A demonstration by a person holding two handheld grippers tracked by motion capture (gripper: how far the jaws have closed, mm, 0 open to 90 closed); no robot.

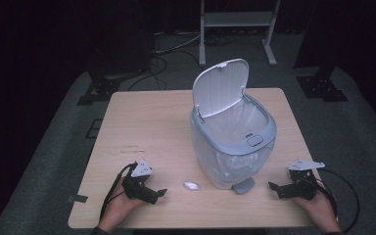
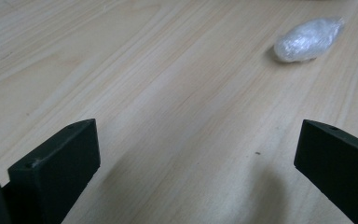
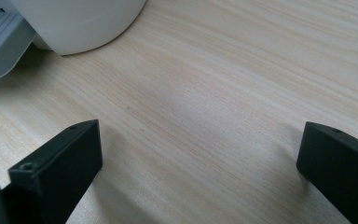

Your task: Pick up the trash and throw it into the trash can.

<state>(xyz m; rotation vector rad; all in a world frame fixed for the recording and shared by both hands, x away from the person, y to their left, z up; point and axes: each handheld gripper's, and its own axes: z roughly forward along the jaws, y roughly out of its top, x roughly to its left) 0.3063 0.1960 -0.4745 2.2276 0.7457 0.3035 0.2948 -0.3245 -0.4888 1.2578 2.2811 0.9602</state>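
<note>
A small wad of clear plastic wrap (image 1: 191,185) lies on the wooden table (image 1: 147,122) just left of a white step bin (image 1: 232,142). The bin's lid (image 1: 221,85) stands raised and a clear liner shows inside. My left gripper (image 1: 159,194) rests low at the front left, open, its jaws pointing right toward the wad (image 2: 308,39), which lies ahead and apart from them. My right gripper (image 1: 272,188) is open at the front right, facing the bin's base (image 3: 74,23) and grey pedal (image 3: 0,44). Nothing sits between either pair of jaws.
The bin's pedal (image 1: 243,185) juts toward the table's front edge between the two grippers. Bare wood spreads over the left and back of the table. Beyond it, on grey carpet, are a white frame's legs (image 1: 237,29), dark stands and cables.
</note>
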